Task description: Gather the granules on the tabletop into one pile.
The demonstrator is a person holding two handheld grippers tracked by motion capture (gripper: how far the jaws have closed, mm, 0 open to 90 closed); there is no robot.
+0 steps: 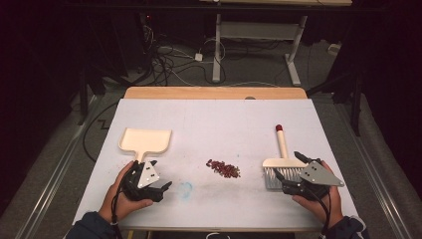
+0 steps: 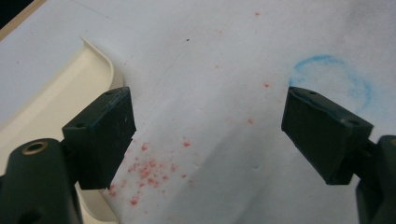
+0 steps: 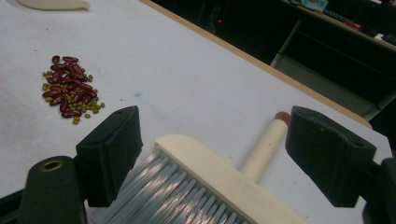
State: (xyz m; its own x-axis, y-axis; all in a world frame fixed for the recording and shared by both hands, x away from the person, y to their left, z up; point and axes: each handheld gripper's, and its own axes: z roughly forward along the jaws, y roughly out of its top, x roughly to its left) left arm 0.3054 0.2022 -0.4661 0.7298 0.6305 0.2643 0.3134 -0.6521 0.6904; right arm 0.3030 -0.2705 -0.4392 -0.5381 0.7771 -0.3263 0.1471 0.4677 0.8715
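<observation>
A cream dustpan lies flat at the table's left, handle toward the person. My left gripper hovers just below that handle, jaws wide open over bare white surface; the dustpan's edge shows beside its left jaw. A small pile of red beans and green peas lies mid-table, also seen as the pile in the right gripper view. A cream brush with grey bristles and a red-tipped handle lies at the right. My right gripper is open, with the brush head between its jaws.
The white table cover has a faint blue ring near the front and red speckles by the dustpan. A wooden table edge runs along the back. Cables and desk legs stand on the floor beyond.
</observation>
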